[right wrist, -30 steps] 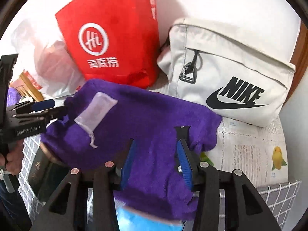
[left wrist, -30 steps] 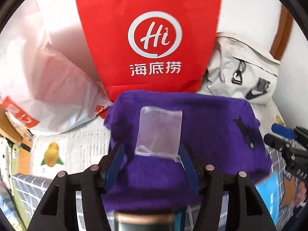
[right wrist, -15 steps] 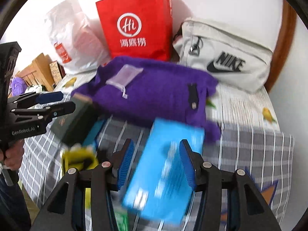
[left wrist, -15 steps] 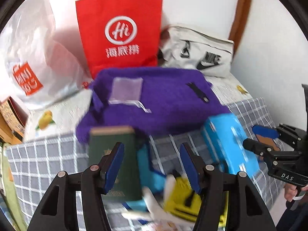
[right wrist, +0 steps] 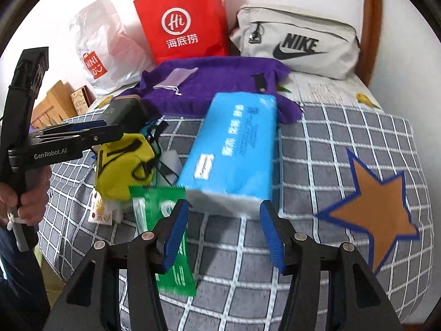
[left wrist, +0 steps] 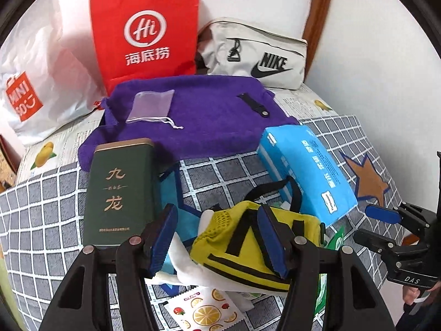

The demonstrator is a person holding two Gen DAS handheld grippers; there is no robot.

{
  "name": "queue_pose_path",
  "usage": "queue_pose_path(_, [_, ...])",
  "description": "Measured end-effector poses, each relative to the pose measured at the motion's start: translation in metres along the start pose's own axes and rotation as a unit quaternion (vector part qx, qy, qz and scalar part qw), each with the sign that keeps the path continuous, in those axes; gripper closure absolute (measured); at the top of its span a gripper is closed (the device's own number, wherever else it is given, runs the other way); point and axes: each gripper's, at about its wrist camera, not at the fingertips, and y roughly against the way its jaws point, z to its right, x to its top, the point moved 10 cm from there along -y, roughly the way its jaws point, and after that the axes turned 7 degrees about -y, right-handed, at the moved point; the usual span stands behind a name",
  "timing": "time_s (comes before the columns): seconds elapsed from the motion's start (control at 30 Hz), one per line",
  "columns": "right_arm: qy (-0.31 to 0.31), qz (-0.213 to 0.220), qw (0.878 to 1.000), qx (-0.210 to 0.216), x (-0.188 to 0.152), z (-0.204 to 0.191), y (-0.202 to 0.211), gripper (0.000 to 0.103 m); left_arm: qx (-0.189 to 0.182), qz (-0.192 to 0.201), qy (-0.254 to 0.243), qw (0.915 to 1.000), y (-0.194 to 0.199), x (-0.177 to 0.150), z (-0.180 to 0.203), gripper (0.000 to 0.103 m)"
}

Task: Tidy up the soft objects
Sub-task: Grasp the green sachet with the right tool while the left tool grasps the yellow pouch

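Setting: a bed with a grey checked cover, its far end lined with a red paper bag, a white plastic bag and a pale sports bag.
Soft pile: a purple cloth bag lies flat in front of the bags; nearer are a blue tissue pack, a yellow mesh pouch, a green sachet and a dark green tin.
Right hand-held gripper: released and empty, jaws opening; no pad touches anything.
Key relation: the tissue pack sits just beyond its tips at 12 o'clock, long axis running away toward 1 o'clock, its near short end spanning about the gap between the jaws.
Left hand-held gripper: released and empty, hovering over the yellow pouch, which lies under its right finger at 1 o'clock.
Nearer hand: the right for the tissue pack, the left for the pouch, as I judge it.
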Motion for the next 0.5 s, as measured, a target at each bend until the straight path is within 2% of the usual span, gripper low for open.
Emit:
queue_pose_path(0.2, [-0.008, -0.002, 1.000, 0.000, -0.016, 0.006, 0.002, 0.049, 0.010, -0.014, -0.010, 0.9998, -0.015, -0.006, -0.004, 0.049])
queue_pose_path(0.33, [-0.008, -0.012, 1.000, 0.008, -0.028, 0.003, -0.001, 0.049, -0.011, -0.023, -0.019, 0.9995, -0.022, -0.012, 0.002, 0.064])
queue_pose_path(0.5, [-0.009, -0.017, 1.000, 0.019, -0.034, -0.003, -0.004, 0.049, -0.017, -0.023, -0.030, 0.9991, -0.023, -0.014, 0.007, 0.071])
